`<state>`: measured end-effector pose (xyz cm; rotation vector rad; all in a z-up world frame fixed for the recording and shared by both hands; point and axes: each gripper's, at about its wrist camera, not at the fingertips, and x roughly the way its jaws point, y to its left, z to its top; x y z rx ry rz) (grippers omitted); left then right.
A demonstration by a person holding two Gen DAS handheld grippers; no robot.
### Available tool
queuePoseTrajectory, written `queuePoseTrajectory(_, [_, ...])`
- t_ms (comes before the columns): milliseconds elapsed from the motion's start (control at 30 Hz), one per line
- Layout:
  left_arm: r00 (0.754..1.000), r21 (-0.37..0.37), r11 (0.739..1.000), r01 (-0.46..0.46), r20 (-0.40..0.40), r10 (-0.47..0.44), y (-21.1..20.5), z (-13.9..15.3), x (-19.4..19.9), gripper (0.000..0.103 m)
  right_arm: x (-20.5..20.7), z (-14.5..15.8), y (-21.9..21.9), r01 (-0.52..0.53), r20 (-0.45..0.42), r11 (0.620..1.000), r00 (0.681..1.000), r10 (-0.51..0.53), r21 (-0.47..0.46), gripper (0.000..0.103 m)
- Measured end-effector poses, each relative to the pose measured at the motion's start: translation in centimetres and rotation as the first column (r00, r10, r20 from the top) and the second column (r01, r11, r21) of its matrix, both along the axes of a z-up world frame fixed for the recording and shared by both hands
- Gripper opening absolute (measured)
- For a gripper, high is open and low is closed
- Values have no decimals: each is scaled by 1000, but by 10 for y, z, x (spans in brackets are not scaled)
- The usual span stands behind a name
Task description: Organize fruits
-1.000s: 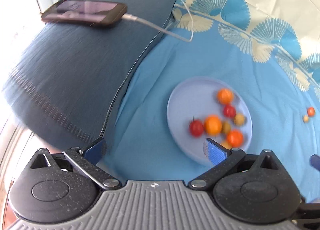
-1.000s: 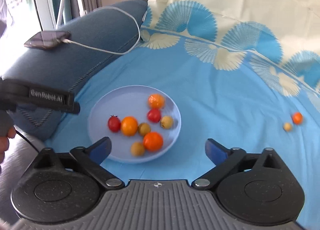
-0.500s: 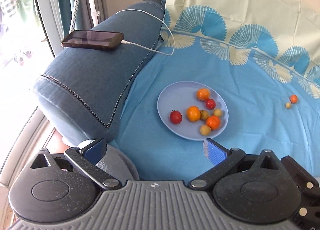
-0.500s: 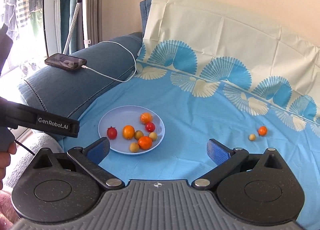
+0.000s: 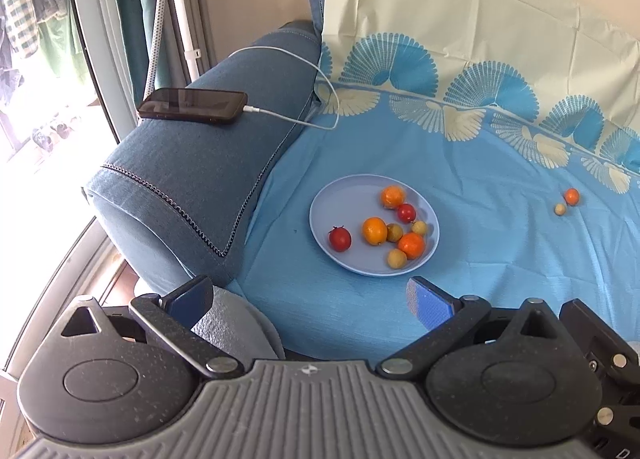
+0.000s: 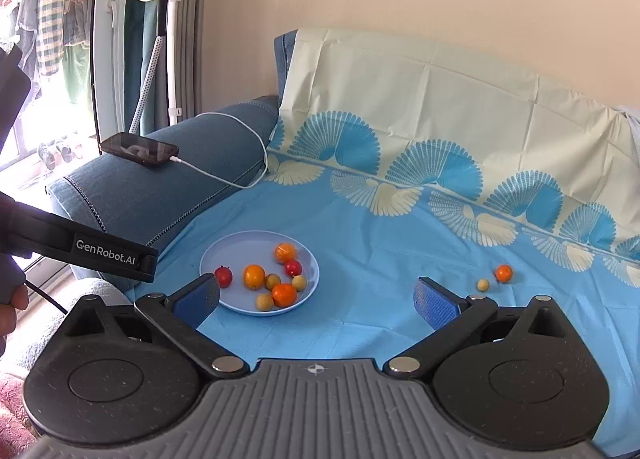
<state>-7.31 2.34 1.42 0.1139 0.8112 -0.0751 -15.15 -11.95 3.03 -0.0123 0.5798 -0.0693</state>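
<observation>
Fruits on plate: seven pieces lie on the pale blue plate [image 5: 340, 201] — a red tomato [image 5: 340, 238] apart on its left side, an orange fruit [image 5: 374, 230] in the middle, another orange one [image 5: 393, 196] toward the back, a small red one [image 5: 406, 212] just in front of that, a red-orange one [image 5: 411, 245] at the front right, and three small yellowish fruits among them.
Loose fruits: a small orange fruit [image 6: 503, 272] and a smaller yellowish fruit [image 6: 483, 284] lie just beside each other on the sheet, well to the right of the plate.
Plate position: flat on the blue sheet [image 5: 500, 251] that covers the sofa seat, near the armrest.
Left gripper [image 5: 310, 299]: blue-padded fingers spread wide, nothing between them, held above the front edge of the seat, short of the plate.
Right gripper [image 6: 318, 297]: fingers wide apart and holding nothing, well back from the fruit; the plate shows just past its left finger, the loose pair just past its right.
Armrest [image 5: 192, 163]: dark blue, left of the plate.
Phone [image 5: 192, 105]: lies on top of the armrest with a white cable [image 5: 320, 79] plugged in, looping toward the seat back.
</observation>
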Motion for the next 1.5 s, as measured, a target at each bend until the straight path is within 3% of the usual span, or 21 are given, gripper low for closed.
queuePoseTrajectory(333, [1000,15,1000,15,5,-15,-5,-1,-3,103,-9,3,2,6,29,1000,1000,-6,-25,102])
queuePoseTrajectory(1233, [998,49,998,41,-58,-38,-17,-22,20,103,9,-18,-8,16,-41,1000,999,-16,6,102])
queuePoseTrajectory(1367, [994,67,994,90,-73,-85,-36,-28,33,103,14,-30,-27,79,-65,996,995,-76,48,102])
queuePoseTrajectory(1500, [985,58,985,160,-75,-155,-71,-31,48,103,17,-46,-66,212,-75,972,976,-205,99,102])
